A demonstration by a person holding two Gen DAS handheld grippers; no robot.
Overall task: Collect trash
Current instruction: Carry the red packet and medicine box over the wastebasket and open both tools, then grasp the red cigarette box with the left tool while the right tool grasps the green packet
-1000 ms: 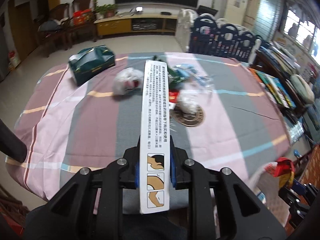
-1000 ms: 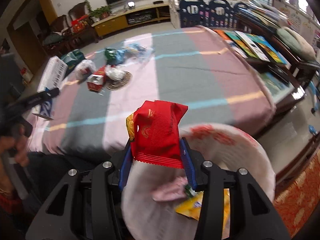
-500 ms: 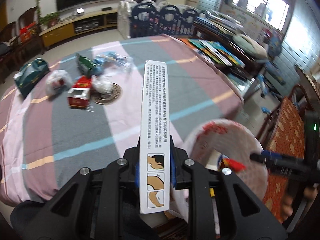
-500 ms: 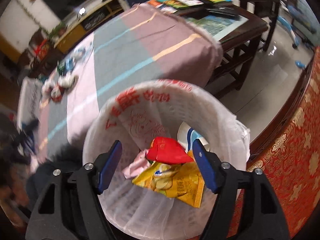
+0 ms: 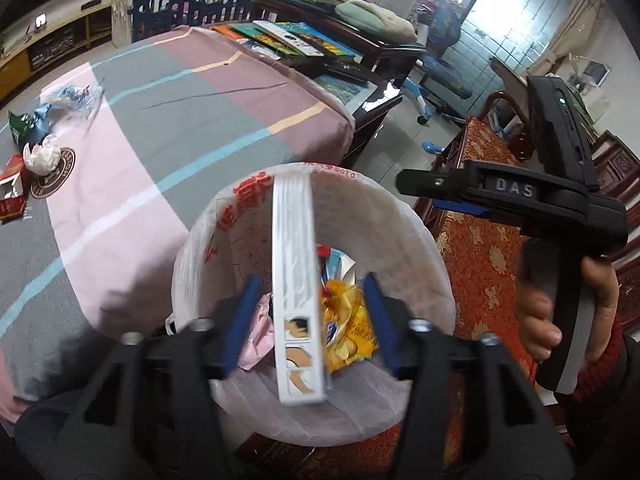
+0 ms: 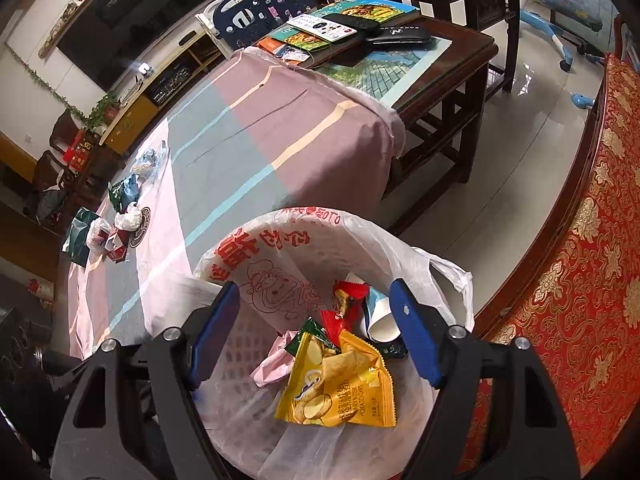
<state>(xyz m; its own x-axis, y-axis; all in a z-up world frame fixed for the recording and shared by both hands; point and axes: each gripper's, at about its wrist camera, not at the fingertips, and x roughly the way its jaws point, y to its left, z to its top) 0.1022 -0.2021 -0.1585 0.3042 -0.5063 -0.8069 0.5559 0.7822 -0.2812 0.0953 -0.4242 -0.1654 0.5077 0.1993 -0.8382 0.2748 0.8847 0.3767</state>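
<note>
Beside the striped table (image 5: 168, 92) we see the lined bin (image 5: 400, 216). Only our left view shows the white box (image 5: 298, 280) above it, loose between the spread left gripper (image 5: 308, 308); our right gripper (image 6: 316, 332) gapes empty.

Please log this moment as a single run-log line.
left gripper: open, long white printed carton dropping | right gripper: open, empty | white-lined trash basket: below both | table litter: remains
</note>
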